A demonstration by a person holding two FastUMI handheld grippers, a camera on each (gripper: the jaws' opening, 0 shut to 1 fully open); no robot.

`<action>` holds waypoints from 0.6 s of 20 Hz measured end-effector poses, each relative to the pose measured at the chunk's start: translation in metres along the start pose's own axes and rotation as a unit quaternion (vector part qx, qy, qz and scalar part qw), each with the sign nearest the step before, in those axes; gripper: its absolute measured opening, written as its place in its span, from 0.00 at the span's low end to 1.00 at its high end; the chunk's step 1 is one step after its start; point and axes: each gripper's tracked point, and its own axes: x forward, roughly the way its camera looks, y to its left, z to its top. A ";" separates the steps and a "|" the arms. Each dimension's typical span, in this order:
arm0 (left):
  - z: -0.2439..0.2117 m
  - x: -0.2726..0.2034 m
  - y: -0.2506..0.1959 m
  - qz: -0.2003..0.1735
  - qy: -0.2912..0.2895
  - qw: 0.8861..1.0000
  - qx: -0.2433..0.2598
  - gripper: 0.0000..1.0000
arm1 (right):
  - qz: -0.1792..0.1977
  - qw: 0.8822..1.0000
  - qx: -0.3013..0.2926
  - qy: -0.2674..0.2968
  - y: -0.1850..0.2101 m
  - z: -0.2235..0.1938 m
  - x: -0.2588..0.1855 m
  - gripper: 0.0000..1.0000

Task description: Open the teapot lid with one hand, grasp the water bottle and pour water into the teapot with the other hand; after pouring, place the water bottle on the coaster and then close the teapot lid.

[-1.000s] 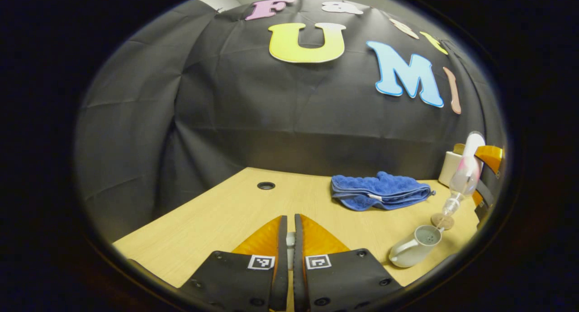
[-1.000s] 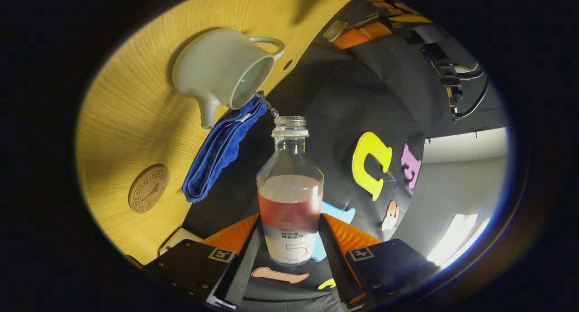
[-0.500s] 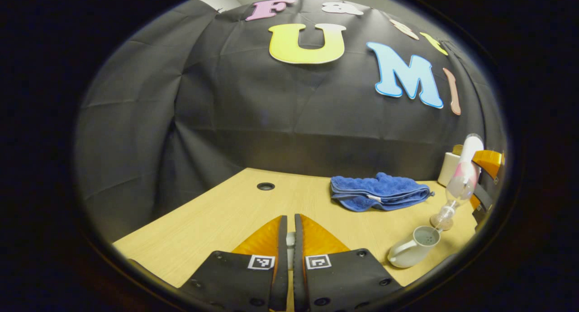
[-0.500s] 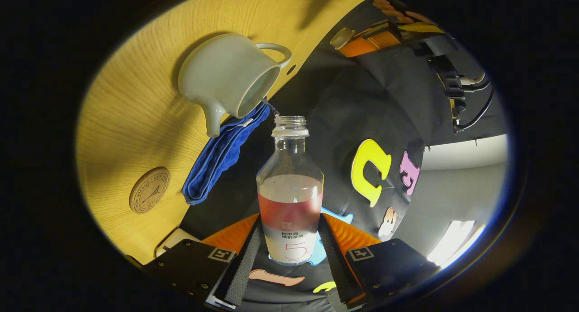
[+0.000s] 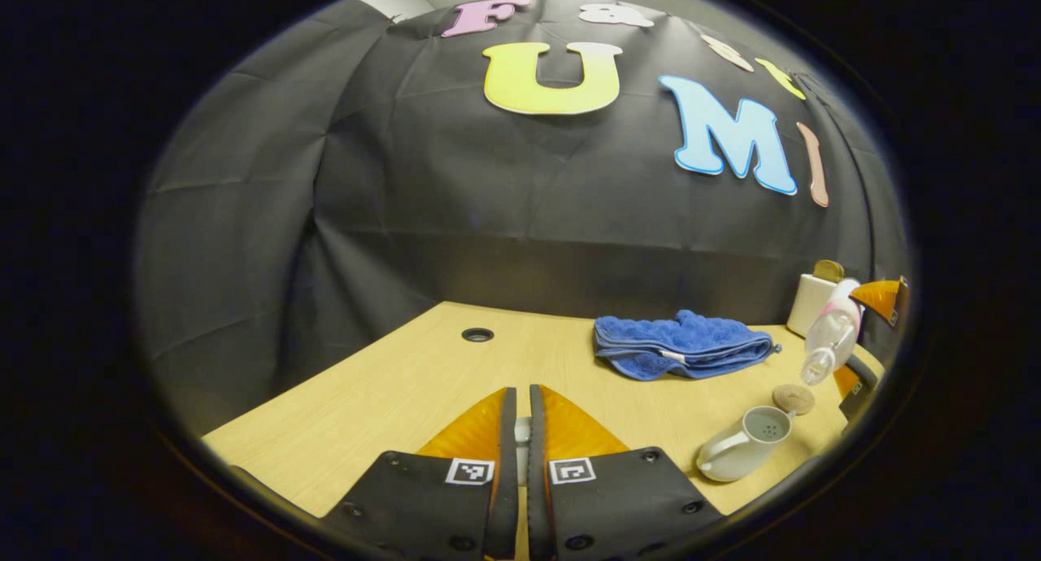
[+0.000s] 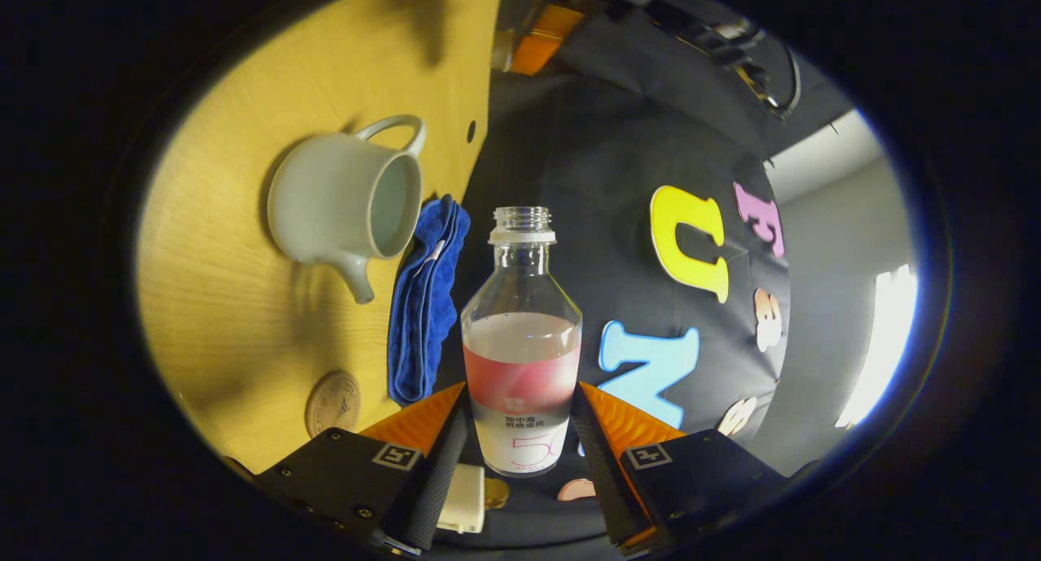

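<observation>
— So, what does the right gripper view give that the left one cannot?

— It shows the right gripper with both fingers pressed on the label part of the water bottle, cap off, liquid inside. Also the open mouth of the teapot on the table.

— And the left gripper view?

— The left gripper has its jaws almost together around a small pale piece; I cannot tell what it is. Far right, the bottle is in the air above the coaster, its long axis tilted, neck pointing down-left toward the teapot. A blue towel lies behind.
</observation>
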 end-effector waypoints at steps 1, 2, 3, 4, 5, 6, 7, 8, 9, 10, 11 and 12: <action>0.001 -0.001 0.000 0.000 0.000 1.000 0.000 0.12 | 0.011 0.999 0.045 0.003 0.003 -0.001 -0.001 0.76; 0.001 0.000 0.000 0.000 0.000 1.000 0.000 0.12 | 0.019 0.996 0.090 0.007 0.005 -0.004 -0.002 0.76; 0.001 0.000 0.001 0.000 -0.001 1.000 -0.001 0.12 | 0.028 0.990 0.138 0.013 0.007 -0.007 -0.003 0.76; 0.001 -0.001 0.001 0.000 -0.001 1.000 -0.001 0.11 | 0.039 0.981 0.188 0.018 0.011 -0.010 -0.005 0.76; 0.001 0.000 0.000 0.000 -0.001 1.000 -0.002 0.12 | 0.048 0.969 0.241 0.024 0.013 -0.012 -0.004 0.76; 0.000 0.000 -0.001 -0.001 0.000 1.000 -0.001 0.12 | 0.058 0.954 0.294 0.028 0.016 -0.015 -0.003 0.76; 0.000 0.000 -0.001 -0.001 0.001 1.000 -0.001 0.12 | 0.067 0.936 0.345 0.031 0.021 -0.015 -0.001 0.76; -0.001 0.000 -0.001 -0.001 0.001 1.000 -0.001 0.12 | 0.077 0.916 0.392 0.035 0.025 -0.015 0.000 0.76; -0.001 0.000 -0.001 -0.001 0.001 1.000 -0.001 0.12 | 0.085 0.896 0.434 0.037 0.029 -0.017 0.000 0.76; -0.001 0.000 -0.001 -0.001 0.002 1.000 -0.001 0.12 | 0.090 0.877 0.470 0.039 0.031 -0.019 0.001 0.76; -0.001 0.000 -0.001 -0.001 0.002 1.000 -0.001 0.12 | 0.094 0.859 0.501 0.042 0.034 -0.021 0.002 0.76; -0.002 0.000 -0.001 -0.001 0.002 1.000 -0.001 0.11 | 0.100 0.842 0.529 0.046 0.037 -0.024 0.004 0.76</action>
